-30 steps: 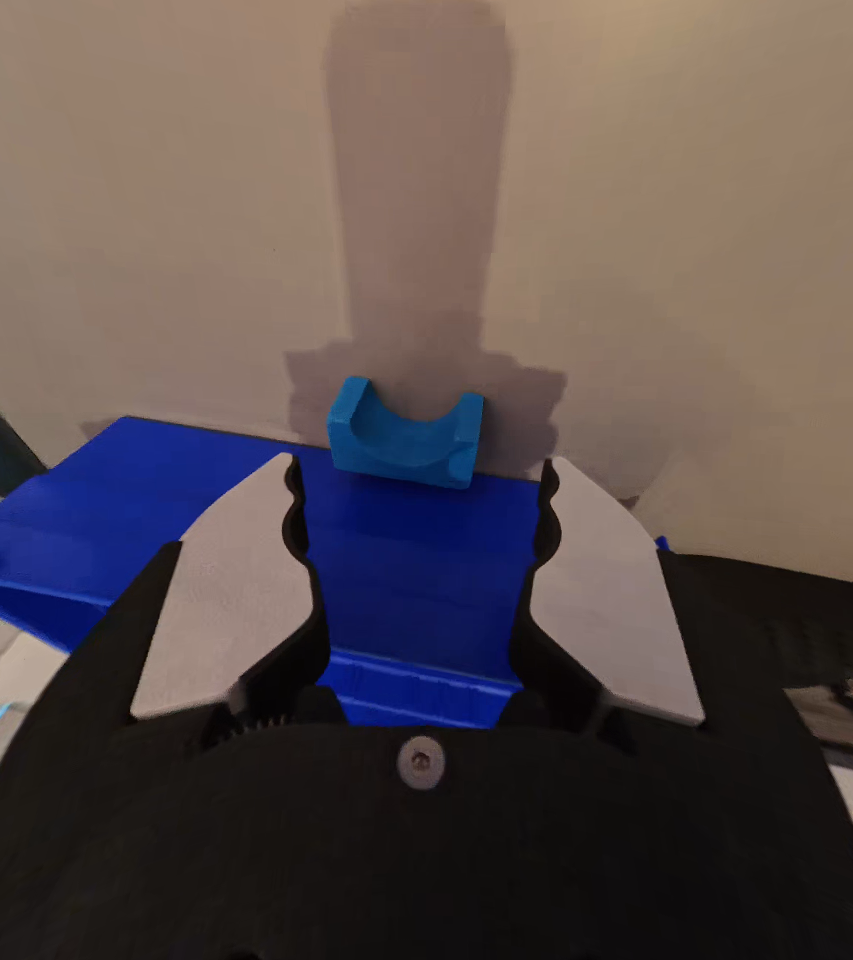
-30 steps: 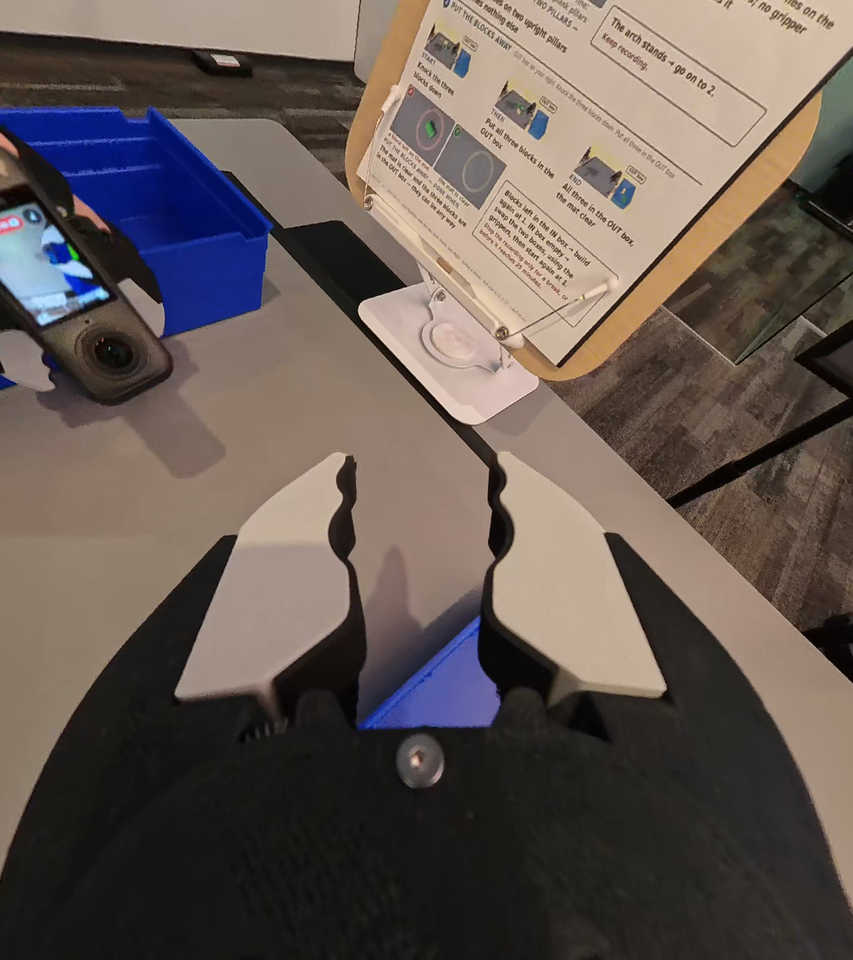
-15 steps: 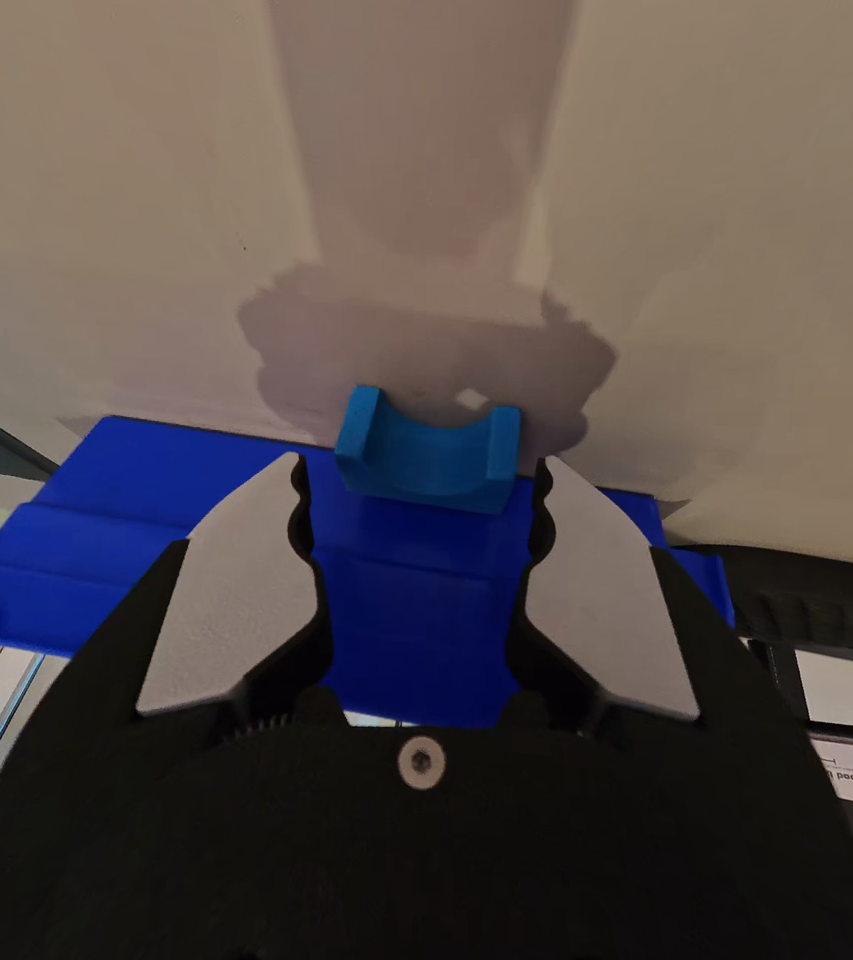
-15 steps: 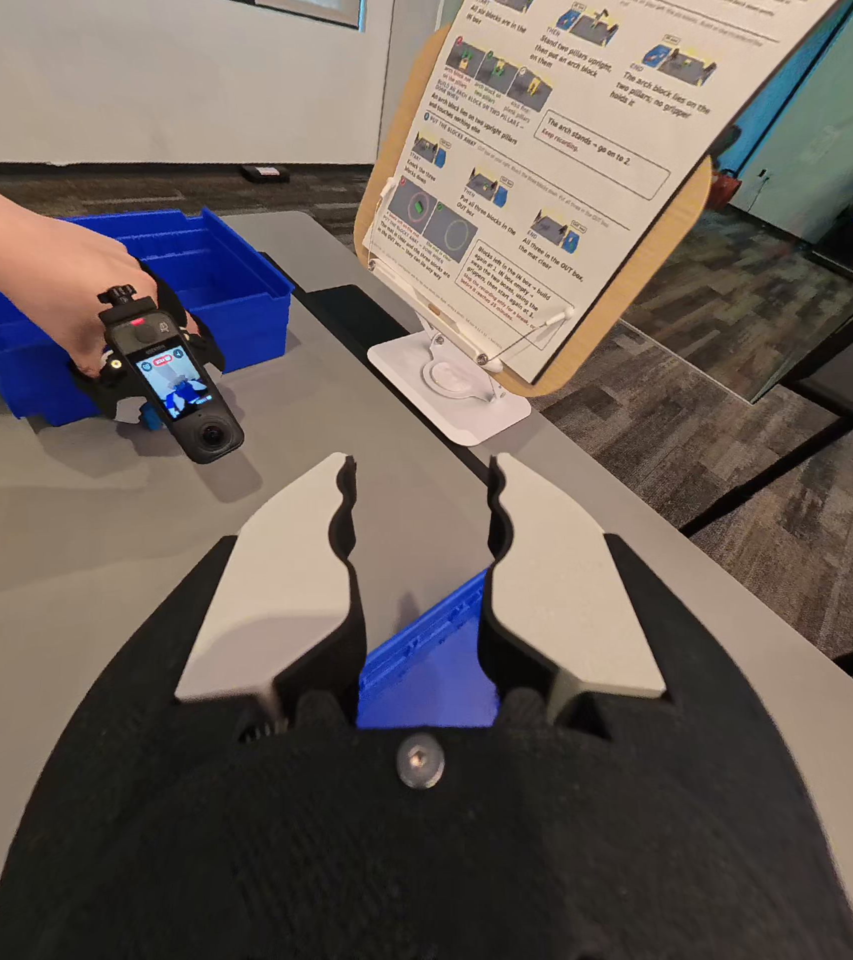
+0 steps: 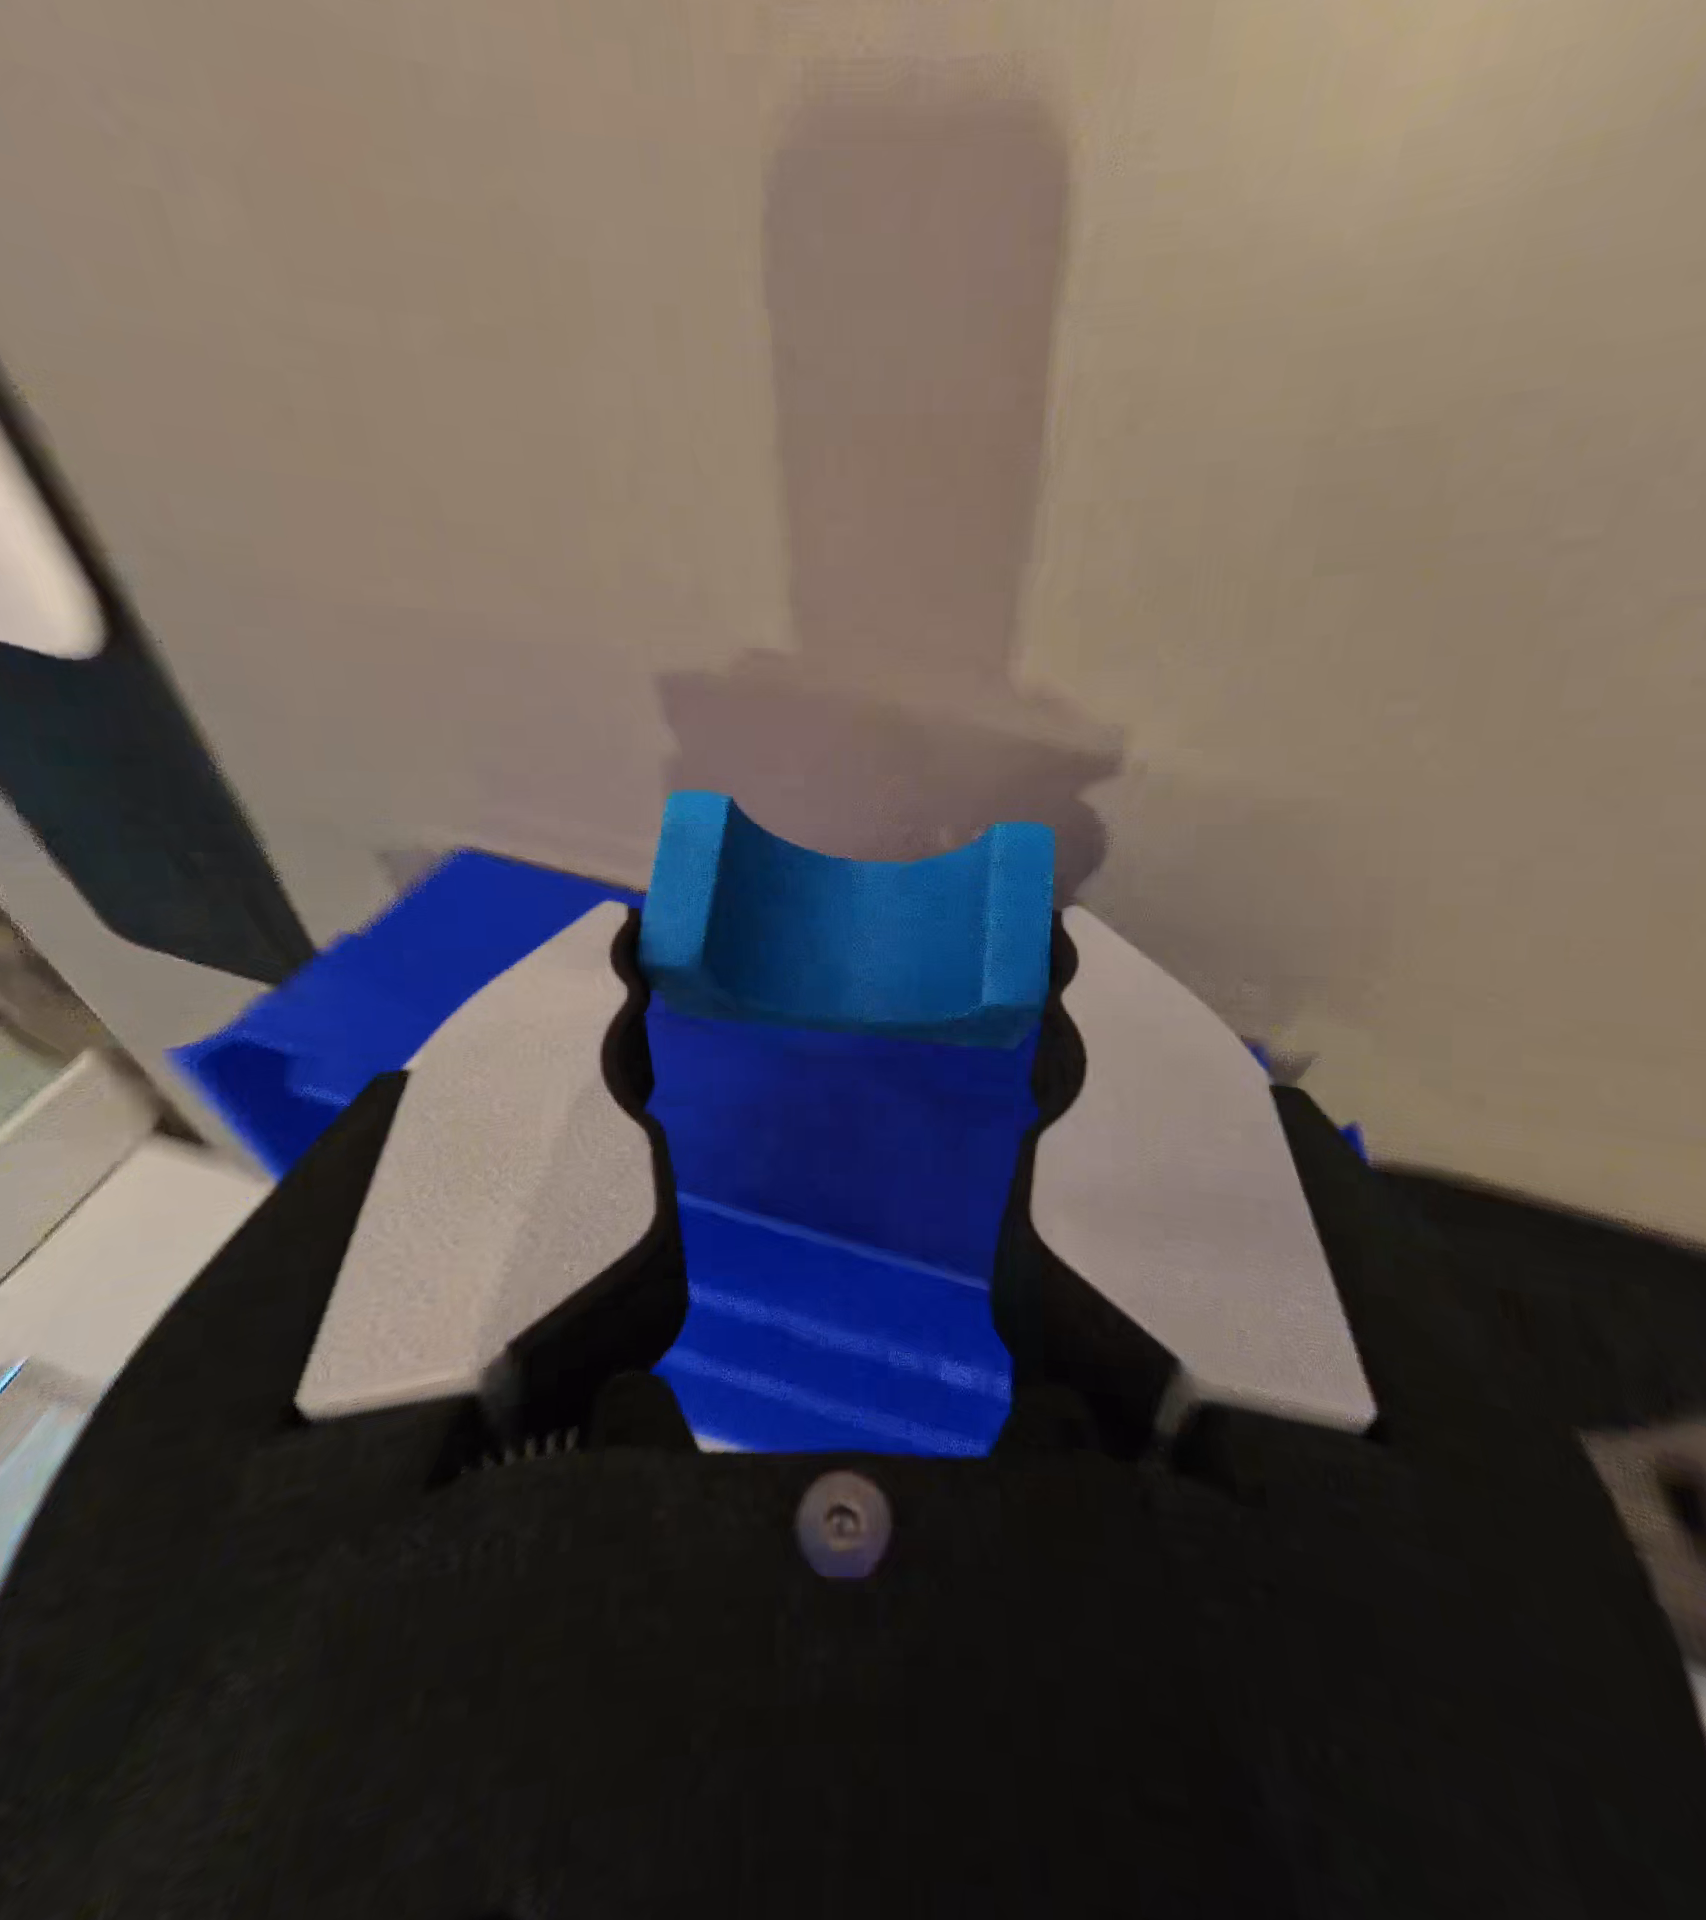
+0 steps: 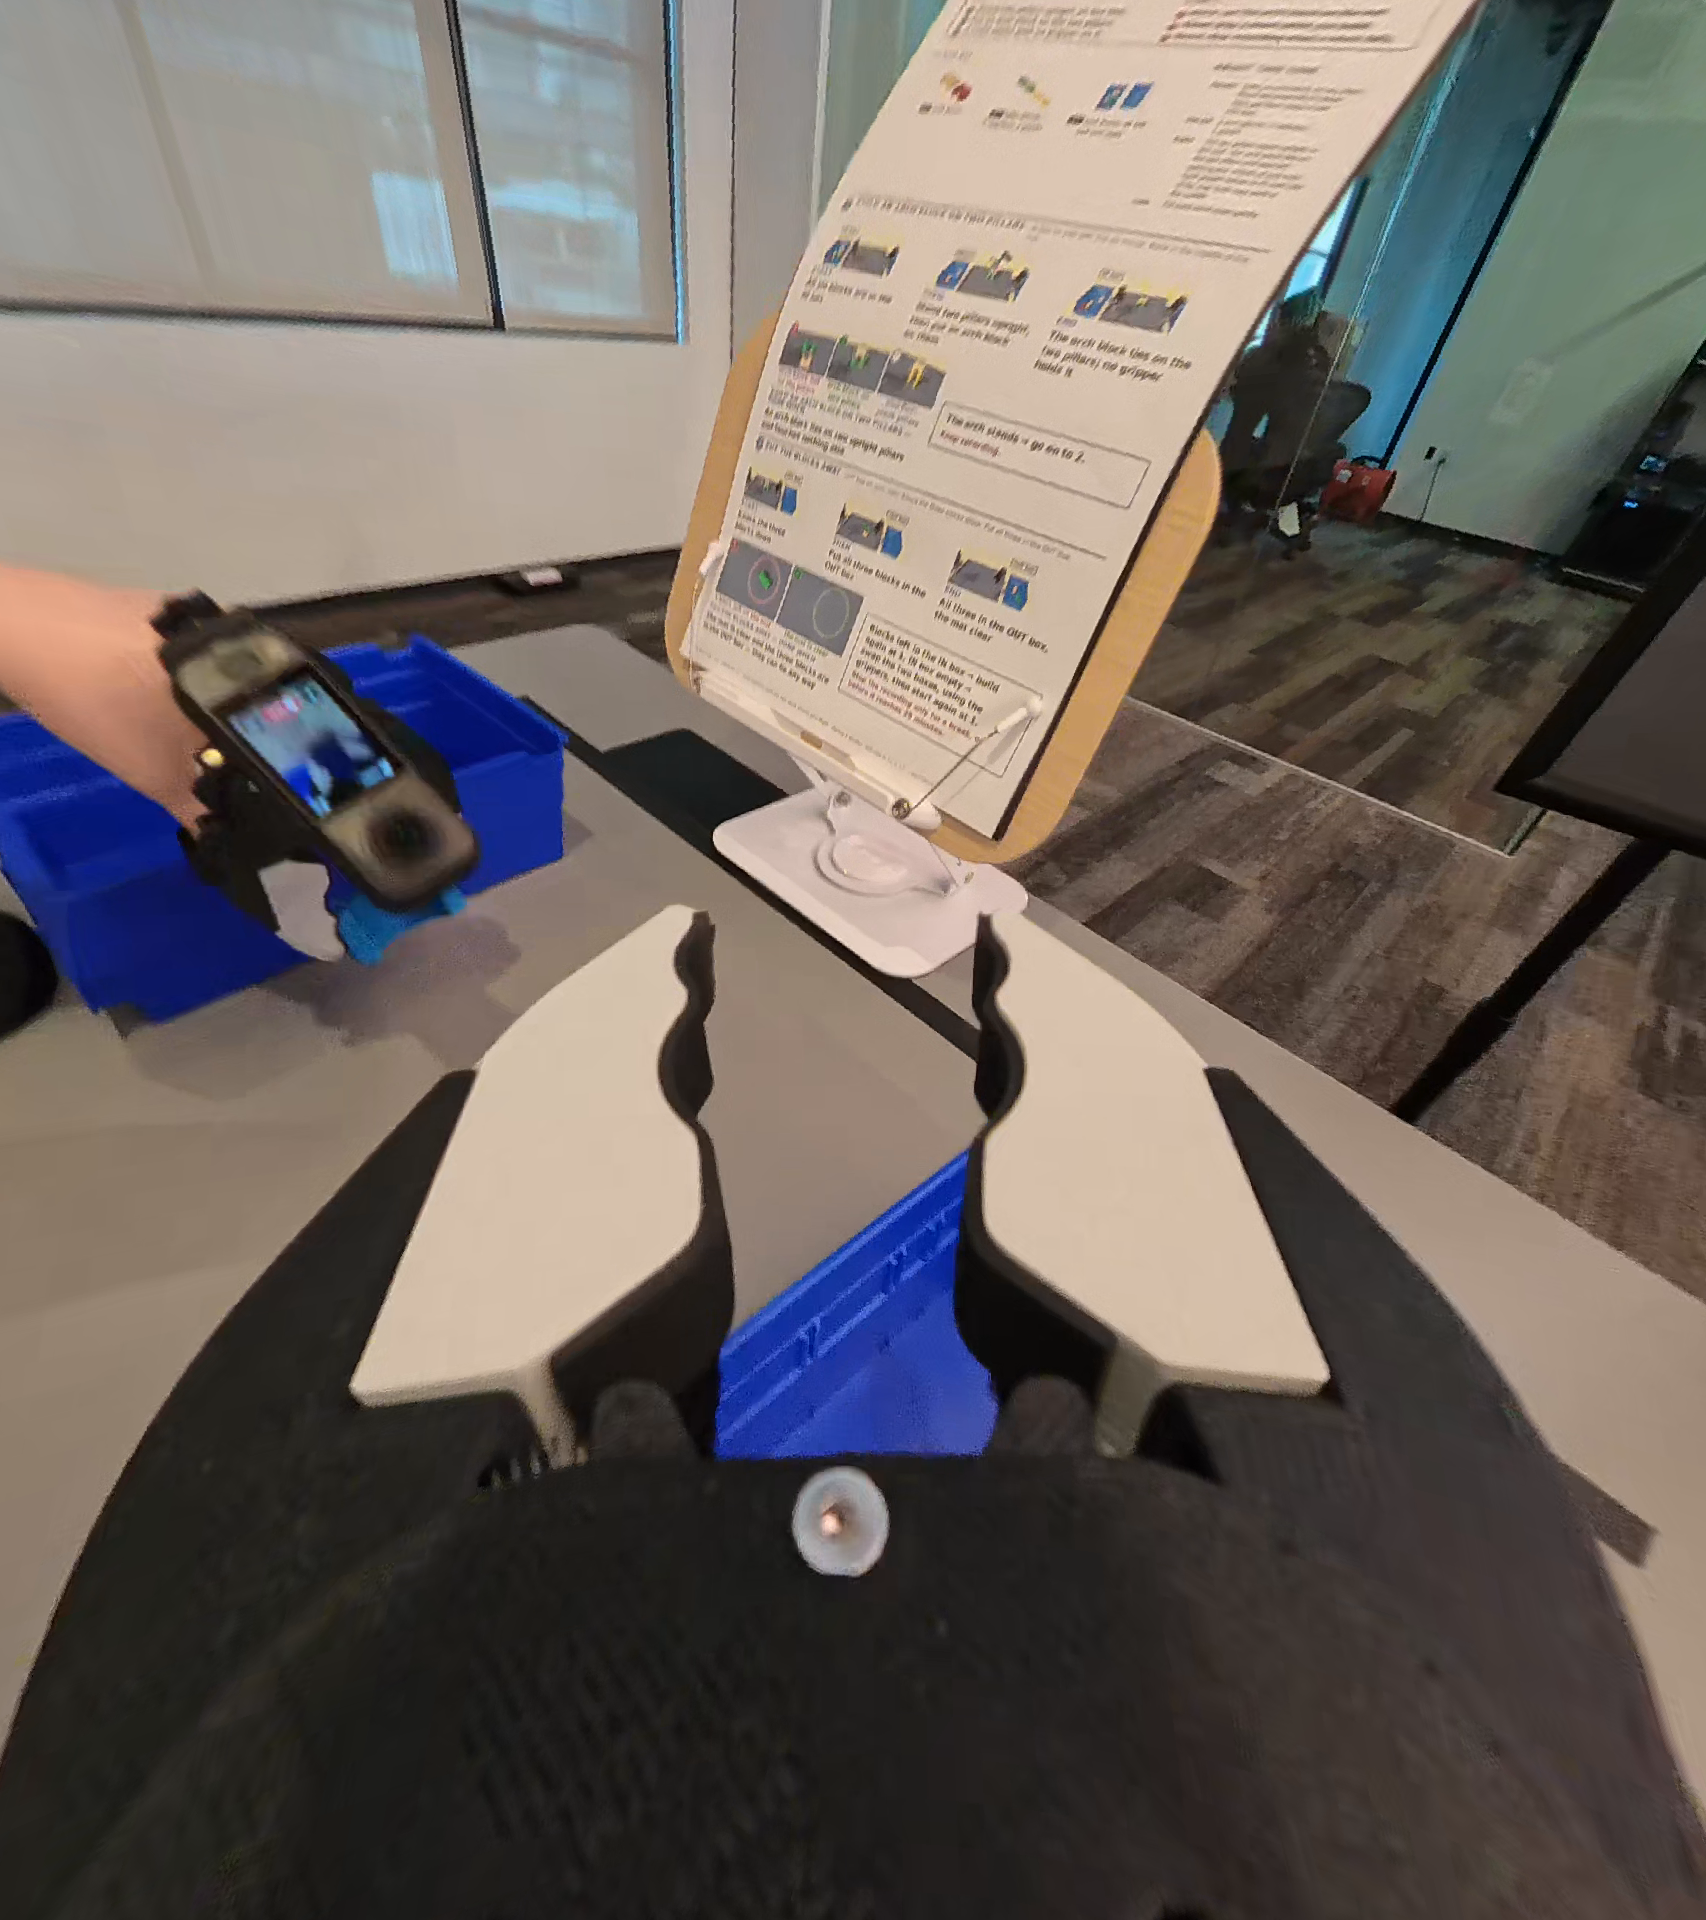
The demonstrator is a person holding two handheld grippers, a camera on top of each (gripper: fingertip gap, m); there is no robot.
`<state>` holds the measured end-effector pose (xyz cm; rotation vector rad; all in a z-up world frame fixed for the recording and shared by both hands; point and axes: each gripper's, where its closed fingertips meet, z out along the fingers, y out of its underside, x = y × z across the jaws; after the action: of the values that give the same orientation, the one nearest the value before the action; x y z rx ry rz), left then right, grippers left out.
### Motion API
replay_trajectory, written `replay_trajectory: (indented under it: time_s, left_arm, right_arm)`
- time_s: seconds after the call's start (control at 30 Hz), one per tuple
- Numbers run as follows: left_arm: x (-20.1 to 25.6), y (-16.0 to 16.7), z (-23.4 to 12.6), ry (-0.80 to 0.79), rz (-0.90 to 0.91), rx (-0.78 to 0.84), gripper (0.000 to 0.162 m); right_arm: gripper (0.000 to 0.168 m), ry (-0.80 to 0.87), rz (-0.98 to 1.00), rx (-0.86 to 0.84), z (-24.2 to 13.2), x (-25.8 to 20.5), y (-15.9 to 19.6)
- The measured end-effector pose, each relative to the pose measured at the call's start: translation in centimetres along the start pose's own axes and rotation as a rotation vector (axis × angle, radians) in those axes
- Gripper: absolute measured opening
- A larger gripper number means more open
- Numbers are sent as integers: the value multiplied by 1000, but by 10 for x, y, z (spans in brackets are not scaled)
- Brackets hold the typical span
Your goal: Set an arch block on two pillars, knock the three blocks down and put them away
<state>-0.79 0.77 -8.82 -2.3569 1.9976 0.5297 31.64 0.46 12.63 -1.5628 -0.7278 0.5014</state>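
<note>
Light-blue arch block (image 5: pixel 844 935), hollow up, pinched at its ends by left gripper (image 5: pixel 844 966) over blue bin (image 5: pixel 833 1247), apparently for carrying; right gripper (image 6: pixel 833 1023) idle, jaws parted, empty.

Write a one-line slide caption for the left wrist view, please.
Left gripper grips the blue arch block above a blue bin.

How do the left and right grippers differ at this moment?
The left gripper has its jaws shut on the light blue arch block; the right gripper holds nothing, jaws apart. Left is beside the far blue bin; right hovers over the near blue bin. Both have grey fingers.
</note>
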Motion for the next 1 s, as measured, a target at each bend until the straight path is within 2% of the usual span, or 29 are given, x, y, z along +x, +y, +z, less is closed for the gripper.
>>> replay_trajectory:
  time_s: [0.1,0.17,0.23,0.3,0.4,0.5,0.57,0.67,0.7,0.73,0.83,0.87,0.9,0.97,1.0]
  left_arm:
    - [-16,-42,-71,-54,-125,469,72]
    - [-25,-61,-123,-162,-179,787,72]
    - [-16,-72,-170,-252,-160,1065,72]
    - [-1,-78,-198,-322,-107,1232,72]
    - [6,-80,-205,-450,-77,1254,72]
    - [15,-86,-205,-424,-55,1299,72]
    - [21,-88,-205,-407,-40,1334,72]
    - [29,-92,-198,-399,-11,1336,72]
    - [32,-94,-194,-395,5,1331,72]
    - [33,-95,-185,-386,13,1304,72]
    - [33,-95,-163,-389,-6,1225,73]
    - [29,-91,-157,-400,-28,1173,67]
    - [23,-84,-153,-423,-58,1135,68]
    - [15,-68,-155,-422,-114,1121,68]
    - [10,-59,-159,-406,-152,1140,68]
  right_arm:
    - [48,1,139,55,4,15,3]
    - [47,-22,284,64,13,21,9]
    - [46,-139,423,35,28,5,14]
    - [46,-371,520,44,43,-34,6]
    - [45,-620,625,38,64,-89,-6]
    - [47,-612,541,-132,92,-125,18]
    - [47,-615,522,-166,104,-143,25]
    - [46,-717,559,-216,115,-175,32]
    - [42,-741,557,-238,118,-183,36]
    - [21,-784,547,-244,118,-190,38]
    - [14,-758,488,-287,117,-183,47]
    - [14,-714,457,-296,114,-171,49]
    - [14,-658,428,-303,107,-153,51]
    - [14,-479,382,-350,87,-103,61]
    - [14,-314,355,-418,74,-68,77]
